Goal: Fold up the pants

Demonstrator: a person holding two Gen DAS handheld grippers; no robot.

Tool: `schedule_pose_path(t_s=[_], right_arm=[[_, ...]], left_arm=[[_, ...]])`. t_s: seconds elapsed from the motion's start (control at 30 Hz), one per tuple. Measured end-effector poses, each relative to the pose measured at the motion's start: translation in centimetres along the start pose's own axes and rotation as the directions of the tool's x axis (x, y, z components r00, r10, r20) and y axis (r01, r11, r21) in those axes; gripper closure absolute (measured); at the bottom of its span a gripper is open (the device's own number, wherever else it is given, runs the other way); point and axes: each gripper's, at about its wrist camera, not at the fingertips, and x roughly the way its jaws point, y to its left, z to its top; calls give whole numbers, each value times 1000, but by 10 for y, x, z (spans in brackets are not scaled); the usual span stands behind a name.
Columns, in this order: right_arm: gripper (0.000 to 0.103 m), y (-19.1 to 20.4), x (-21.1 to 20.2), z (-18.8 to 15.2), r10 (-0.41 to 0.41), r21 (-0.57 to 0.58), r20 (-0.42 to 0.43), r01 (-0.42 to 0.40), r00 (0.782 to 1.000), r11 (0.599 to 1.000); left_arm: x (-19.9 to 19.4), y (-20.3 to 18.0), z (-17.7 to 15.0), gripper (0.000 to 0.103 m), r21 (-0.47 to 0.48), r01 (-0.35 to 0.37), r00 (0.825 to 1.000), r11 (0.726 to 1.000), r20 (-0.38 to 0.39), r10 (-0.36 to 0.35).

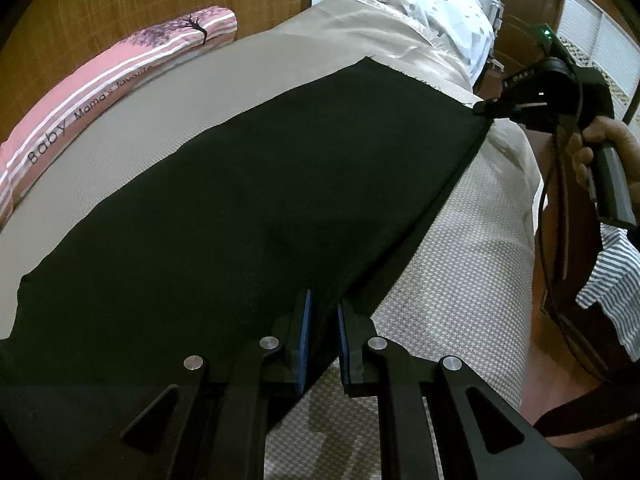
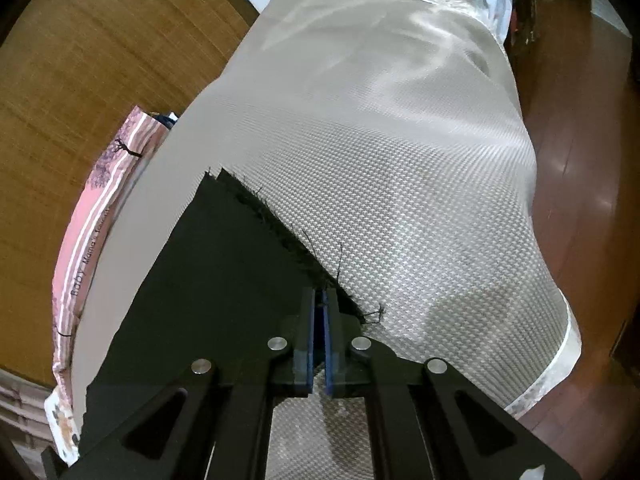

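Black pants (image 1: 248,184) lie stretched flat along a bed with a beige textured cover (image 1: 472,280). My left gripper (image 1: 323,308) is shut on the near edge of the pants, with cloth between its blue pads. My right gripper (image 1: 486,107) shows in the left wrist view at the far corner of the pants, pinching the cloth there. In the right wrist view the right gripper (image 2: 321,300) is shut on the frayed hem of the pants (image 2: 224,264), which run off to the lower left.
A pink striped bolster (image 1: 104,92) lies along the bed's far side by a woven wall panel. A spotted white pillow (image 1: 436,4) sits at the head. Wooden floor (image 2: 592,184) runs along the bed's right edge. A striped cloth (image 1: 612,280) hangs at right.
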Motion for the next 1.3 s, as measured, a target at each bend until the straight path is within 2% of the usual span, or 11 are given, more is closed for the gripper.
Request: schedule_pose_path(t_s=[0.23, 0.3, 0.4, 0.5, 0.6, 0.73, 0.8, 0.93, 1.1, 1.23, 1.3], right_arm=[[101, 0, 7, -2, -59, -14, 1, 59, 998, 998], [93, 2, 6, 1, -50, -15, -23, 50, 998, 999], [68, 9, -3, 7, -68, -23, -32, 68, 997, 997], [65, 18, -22, 11, -80, -31, 33, 81, 996, 996], [65, 38, -35, 15, -61, -78, 68, 67, 996, 995], [65, 103, -25, 8, 29, -247, 8, -26, 1000, 969], [65, 145, -12, -4, 71, -337, -50, -84, 996, 938], [65, 234, 25, -43, 156, -487, -214, -244, 964, 839], [65, 338, 63, -113, 202, -592, -451, -460, 870, 661], [65, 406, 93, -168, 140, -648, -577, -555, 805, 523], [64, 428, 106, -186, 110, -645, -623, -589, 774, 487]], left_arm=[[0, 5, 1, 87, -16, 21, 1000, 1000, 4, -21], [-2, 12, 2, 84, -54, 64, 998, 997, 8, -64], [-9, 21, 3, 79, -114, 120, 993, 986, 20, -119], [-27, 36, 2, 73, -169, 157, 986, 973, 76, -146], [-49, 60, -3, 67, -226, 140, 983, 964, 150, -108], [-69, 105, -16, 66, -327, 44, 982, 944, 188, 20], [-73, 128, -28, 66, -380, -18, 982, 925, 169, 89], [-75, 165, -57, 66, -462, -103, 977, 881, 118, 176], [-77, 189, -91, 66, -522, -142, 975, 841, 71, 209], [-80, 198, -113, 66, -559, -141, 977, 817, 57, 207], [-83, 200, -124, 66, -571, -120, 978, 812, 71, 194]])
